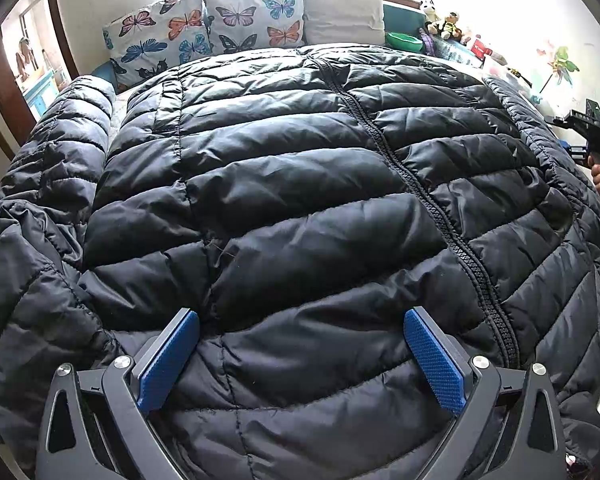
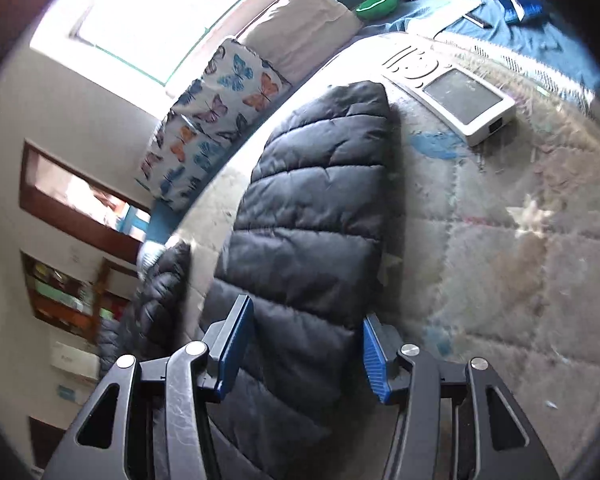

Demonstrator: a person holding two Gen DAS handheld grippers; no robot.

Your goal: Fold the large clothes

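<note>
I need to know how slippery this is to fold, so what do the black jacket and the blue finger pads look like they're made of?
Black jacket: thin synthetic shell, probably nylon, slightly glossy, with puffy stitched channels suggesting padding. Blue finger pads: matte, cross-hatched texture, likely rubber or moulded plastic.

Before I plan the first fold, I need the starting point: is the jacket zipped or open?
Zipped. The jacket lies spread flat, front up, and its zipper runs closed down the middle, both panels joined.
</note>
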